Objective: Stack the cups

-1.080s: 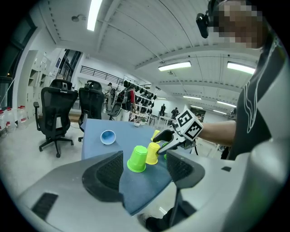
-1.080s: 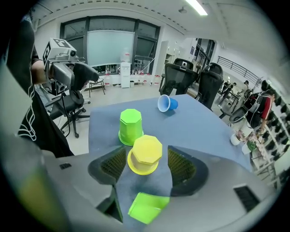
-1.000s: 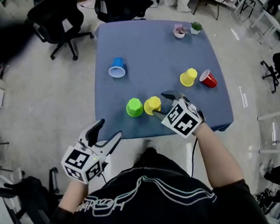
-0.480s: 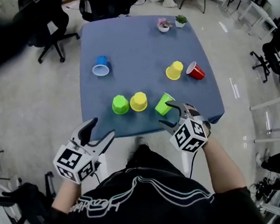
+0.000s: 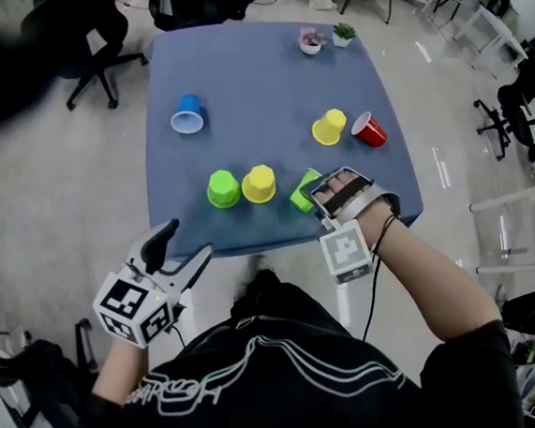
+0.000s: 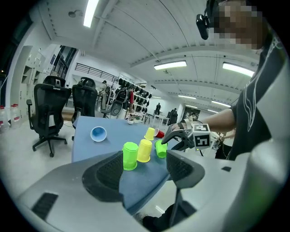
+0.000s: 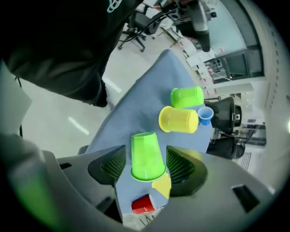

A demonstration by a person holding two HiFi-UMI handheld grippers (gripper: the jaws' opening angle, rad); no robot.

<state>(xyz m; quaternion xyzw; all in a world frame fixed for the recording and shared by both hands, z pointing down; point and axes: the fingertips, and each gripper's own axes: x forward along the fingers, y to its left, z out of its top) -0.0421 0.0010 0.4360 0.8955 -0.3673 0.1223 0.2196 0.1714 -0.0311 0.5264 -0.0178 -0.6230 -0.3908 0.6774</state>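
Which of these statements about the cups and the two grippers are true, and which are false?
1. A green cup is between the jaws of the right gripper. True.
2. The left gripper holds a yellow cup. False: its jaws are apart and there is nothing between them.
3. The blue cup stands upright on the table. False: it lies on its side.
4. The red cup lies beside the lying yellow cup. True.
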